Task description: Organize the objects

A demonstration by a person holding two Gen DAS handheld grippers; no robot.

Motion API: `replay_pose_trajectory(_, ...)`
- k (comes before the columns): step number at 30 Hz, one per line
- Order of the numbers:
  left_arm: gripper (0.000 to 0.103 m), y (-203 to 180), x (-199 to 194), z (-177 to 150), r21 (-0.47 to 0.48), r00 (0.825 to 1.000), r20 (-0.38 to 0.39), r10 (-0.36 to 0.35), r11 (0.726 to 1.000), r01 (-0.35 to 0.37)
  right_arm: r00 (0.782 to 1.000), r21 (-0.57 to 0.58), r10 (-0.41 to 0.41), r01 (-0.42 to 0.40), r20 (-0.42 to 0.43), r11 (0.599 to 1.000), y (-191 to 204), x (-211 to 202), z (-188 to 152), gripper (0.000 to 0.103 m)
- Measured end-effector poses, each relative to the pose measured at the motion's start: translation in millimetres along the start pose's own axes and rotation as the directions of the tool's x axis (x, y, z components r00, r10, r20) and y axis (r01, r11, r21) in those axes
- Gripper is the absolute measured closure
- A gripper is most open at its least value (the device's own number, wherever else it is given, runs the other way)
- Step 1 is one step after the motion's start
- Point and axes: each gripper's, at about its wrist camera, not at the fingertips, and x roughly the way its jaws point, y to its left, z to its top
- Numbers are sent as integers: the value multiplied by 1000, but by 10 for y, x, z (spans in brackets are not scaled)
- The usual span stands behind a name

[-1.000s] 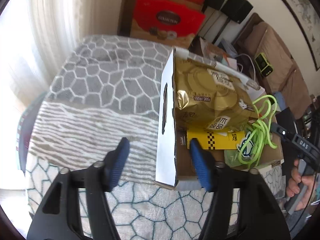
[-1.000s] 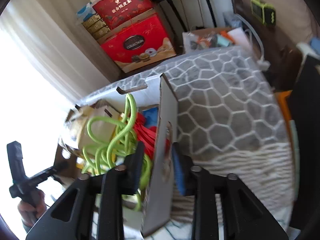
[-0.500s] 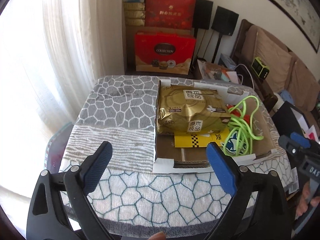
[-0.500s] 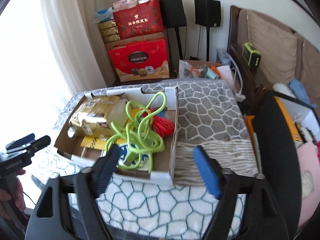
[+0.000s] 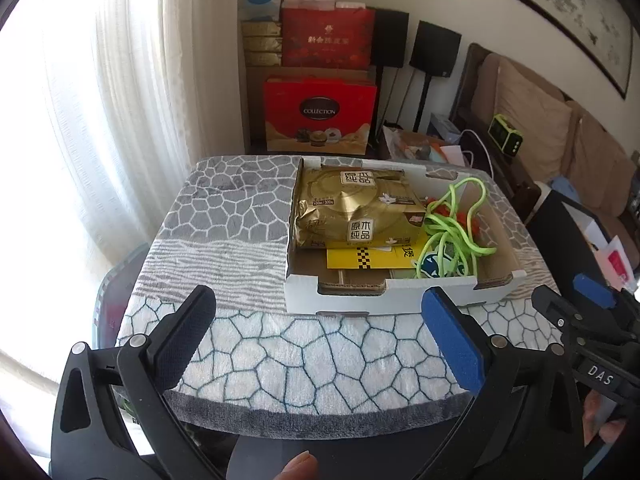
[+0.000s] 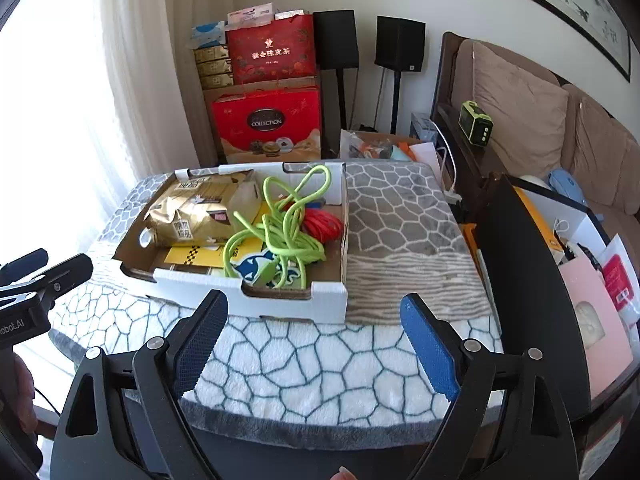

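A white cardboard tray [image 5: 384, 300] [image 6: 288, 300] stands on the blanket-covered table [image 5: 224, 220] [image 6: 400, 220]. In it lie a gold tissue pack [image 5: 352, 208] [image 6: 196, 212], a yellow packet [image 5: 368, 258] [image 6: 196, 256], a green cord [image 5: 452, 228] [image 6: 280, 232] and a red cord [image 6: 324, 226]. My left gripper [image 5: 320, 320] is open and empty, held back over the near table edge. My right gripper [image 6: 316, 328] is open and empty, also back from the tray. Each gripper shows at the edge of the other's view.
Red gift boxes [image 5: 320, 112] [image 6: 268, 124] and black speakers [image 6: 400, 44] stand behind the table. A white curtain [image 5: 120, 80] hangs at the left. A sofa [image 6: 540, 120] and a black box with clutter [image 6: 540, 260] are at the right.
Both grippers let go of the tray's side walls, opened wide and pulled back to the near edge of the table. The tray now lies flat on the blanket.
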Motion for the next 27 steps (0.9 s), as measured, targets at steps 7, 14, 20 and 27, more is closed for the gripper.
replay_pose_trajectory(7,0,-61,-62,-116,25,999,-11,44,999,-44,1000,8,-5,5,17,1000,1,-96,-87,0)
replay_pose_trajectory(14,0,-67,-128,-170,25,999,-12,49,998,-49,1000,10,-8,8,26,1000,23,-158,-116,0)
replay_pose_trajectory(20,0,-51,-132,-171,21,999,-11,46,999,-45,1000,18,-13,12,21,1000,28,-177,-138,0)
replay_pose_trajectory(27,0,-52,-91,-186,15,999,-25,26,1000,-26,1000,28,-19,19,17,999,15,-172,-138,0)
